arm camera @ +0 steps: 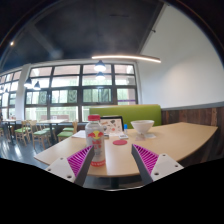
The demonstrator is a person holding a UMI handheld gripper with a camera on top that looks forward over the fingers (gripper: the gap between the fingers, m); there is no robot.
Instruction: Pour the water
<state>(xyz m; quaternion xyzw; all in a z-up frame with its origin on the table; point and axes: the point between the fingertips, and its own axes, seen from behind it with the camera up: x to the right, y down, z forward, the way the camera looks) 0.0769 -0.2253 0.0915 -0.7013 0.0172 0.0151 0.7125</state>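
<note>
Gripper (pixel 108 160) jaws spread wide, holding nothing, bottle (pixel 95 133) with red cap upright on table (pixel 170 140) just ahead of left finger, small cup (pixel 120 146) right of bottle, white bowl (pixel 142 127) farther right beyond.

Tool (pixel 106 160) open; bottle (pixel 96 133) ahead, bowl (pixel 142 127) beyond.

Tool (pixel 109 160) level, fingers spread wide apart, gripping nothing.
</note>
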